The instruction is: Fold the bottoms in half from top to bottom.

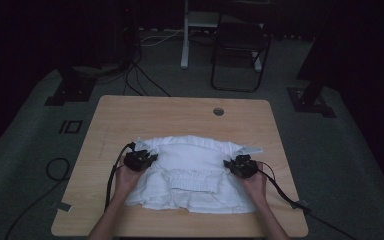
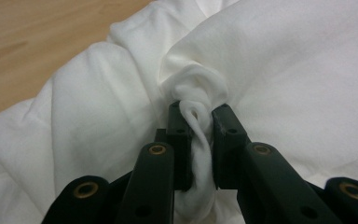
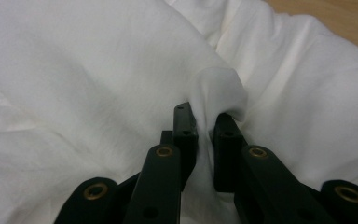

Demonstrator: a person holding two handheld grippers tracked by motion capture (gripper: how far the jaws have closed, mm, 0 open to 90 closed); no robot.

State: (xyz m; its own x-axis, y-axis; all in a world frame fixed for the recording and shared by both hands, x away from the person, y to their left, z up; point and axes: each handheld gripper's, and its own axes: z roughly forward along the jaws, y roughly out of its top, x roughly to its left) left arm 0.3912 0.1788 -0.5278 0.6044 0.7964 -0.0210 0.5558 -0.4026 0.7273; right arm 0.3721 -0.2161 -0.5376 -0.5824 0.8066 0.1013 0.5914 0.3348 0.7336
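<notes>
A white garment (image 1: 192, 172) lies partly folded on the wooden table (image 1: 130, 115), with a ribbed band showing at its middle. My left gripper (image 1: 145, 159) is at the garment's left edge, shut on a bunched fold of the white cloth (image 2: 196, 88). At the right edge, my right gripper (image 1: 234, 165) is likewise shut on a pinch of the fabric (image 3: 216, 88). In both gripper views the black jaws stand close together with cloth squeezed between them. A hand holds each gripper from the near side.
A round cable hole (image 1: 218, 111) sits near the table's far edge. Beyond the table stand a dark folding chair (image 1: 240, 45) and a white stand leg (image 1: 185, 35). Cables (image 1: 55, 170) trail over the carpet at the left.
</notes>
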